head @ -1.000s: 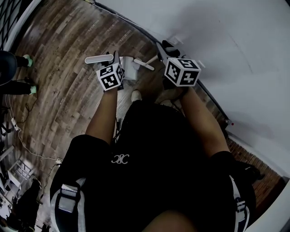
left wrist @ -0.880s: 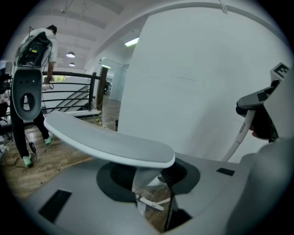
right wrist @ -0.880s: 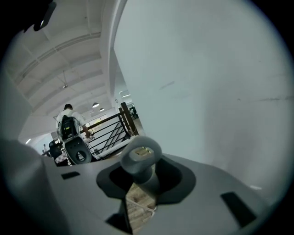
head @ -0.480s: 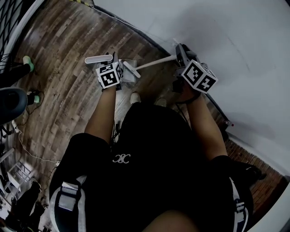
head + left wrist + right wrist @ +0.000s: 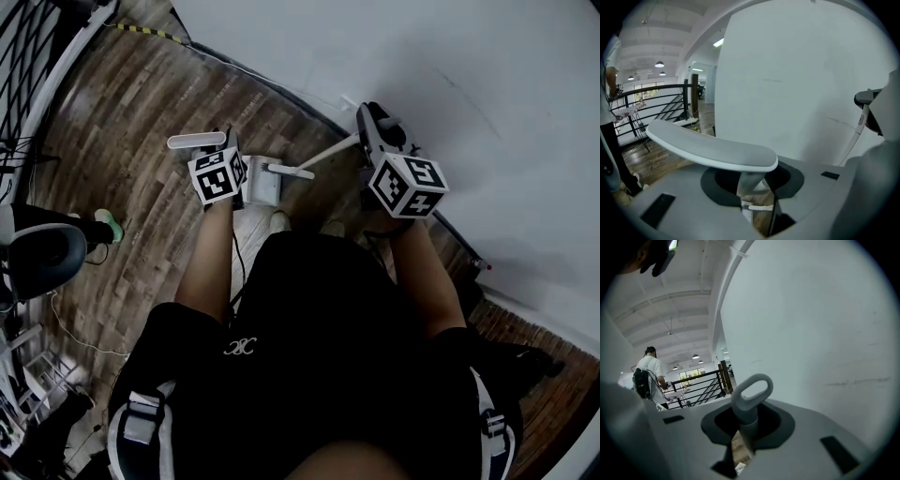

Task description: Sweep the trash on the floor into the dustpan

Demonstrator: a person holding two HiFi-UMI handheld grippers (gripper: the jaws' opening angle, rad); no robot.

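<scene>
Pinching the stem of the dustpan (image 5: 263, 186), the left tongs (image 5: 753, 199) sit closed just under its flat grey handle (image 5: 712, 151) — the pan is low by the person's feet, over wooden floor (image 5: 131, 178) near the white wall (image 5: 450, 84). Likewise the right tongs (image 5: 740, 446) clamp the broom (image 5: 328, 150) below its loop end (image 5: 751, 392), brush head just beside the pan

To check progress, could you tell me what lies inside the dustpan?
The dustpan shows only a pale interior, with the broom head at its right edge. No trash can be made out; the left gripper covers its left part in the head view.
</scene>
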